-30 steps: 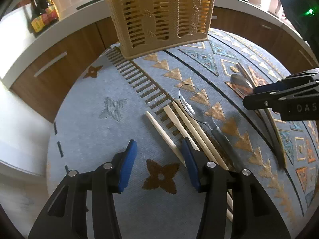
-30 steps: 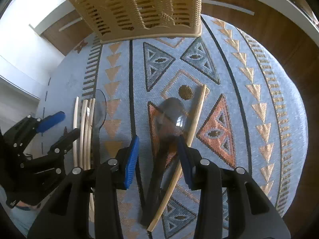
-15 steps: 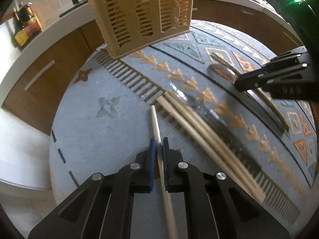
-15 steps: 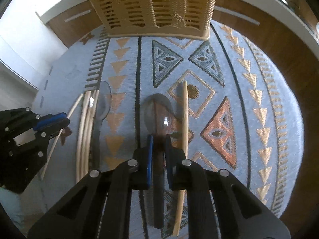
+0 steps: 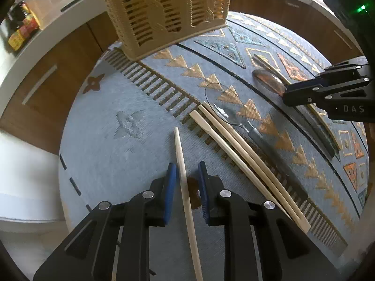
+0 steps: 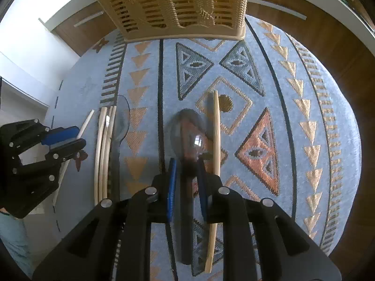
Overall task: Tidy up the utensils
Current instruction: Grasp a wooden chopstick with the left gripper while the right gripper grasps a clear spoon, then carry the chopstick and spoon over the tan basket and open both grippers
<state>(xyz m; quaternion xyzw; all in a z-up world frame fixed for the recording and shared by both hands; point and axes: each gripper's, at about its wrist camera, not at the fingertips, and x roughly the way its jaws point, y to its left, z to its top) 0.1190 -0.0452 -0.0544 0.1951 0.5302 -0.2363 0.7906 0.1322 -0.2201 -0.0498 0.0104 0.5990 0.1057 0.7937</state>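
Left tongs (image 5: 187,175) narrow around chopstick (image 5: 181,159), gap showing; right tongs (image 6: 187,173) narrow around spoon (image 6: 187,135). Lined up for lifting toward basket (image 6: 178,7) ahead.

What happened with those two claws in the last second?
Both had shut, the left gripper on a lone chopstick and the right gripper on the dark spoon; now both have opened slightly. Basket, bundled chopsticks and clear spoon stayed put.
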